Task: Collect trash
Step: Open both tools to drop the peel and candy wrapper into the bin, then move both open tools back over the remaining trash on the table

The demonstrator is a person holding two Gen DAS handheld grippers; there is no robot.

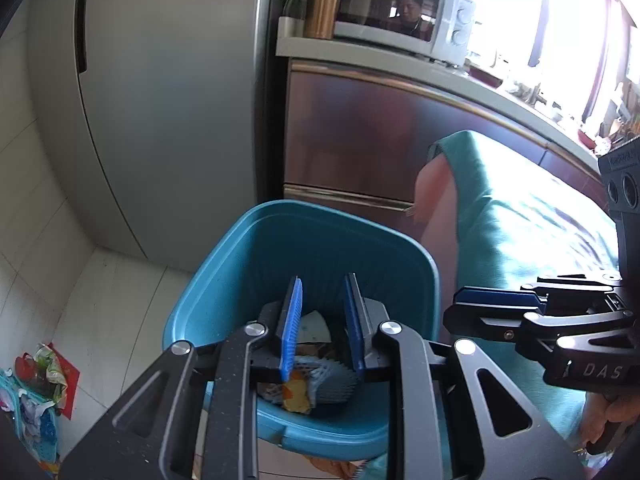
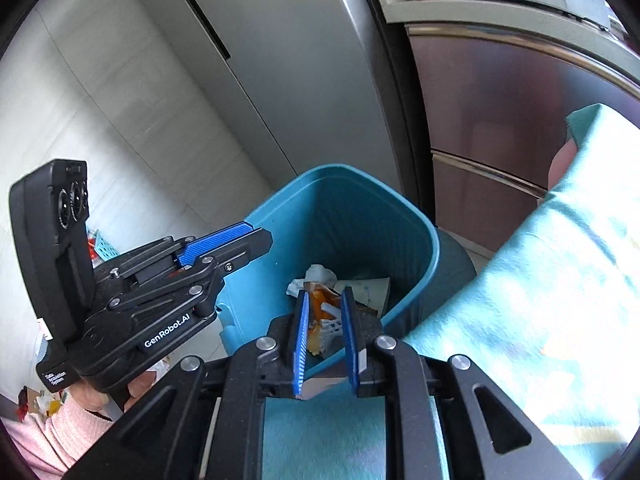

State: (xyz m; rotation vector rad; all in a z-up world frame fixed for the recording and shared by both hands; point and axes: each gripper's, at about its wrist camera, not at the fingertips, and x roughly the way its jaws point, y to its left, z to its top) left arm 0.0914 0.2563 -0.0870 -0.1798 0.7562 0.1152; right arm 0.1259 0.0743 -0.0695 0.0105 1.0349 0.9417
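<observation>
A blue plastic bin [image 1: 304,236] stands on the floor below both grippers; it also shows in the right wrist view [image 2: 360,200]. Inside lie crumpled white paper [image 2: 318,274], an orange wrapper [image 2: 320,300] and a paper cup [image 2: 370,288]. My left gripper [image 1: 324,292] hovers over the bin's mouth, open and empty. My right gripper [image 2: 325,294] is open over the bin's near rim, nothing held between its blue pads [image 2: 301,332]. Each gripper shows from the side in the other's view: the right [image 1: 500,308], the left [image 2: 224,244].
A grey fridge [image 1: 160,100] stands behind the bin, beside brown cabinets [image 1: 380,132] with a microwave [image 1: 392,12] and a copper tumbler [image 1: 324,0] on top. A table with a teal cloth [image 2: 520,280] is at right. Colourful bags and litter [image 1: 36,384] lie on the tiled floor at left.
</observation>
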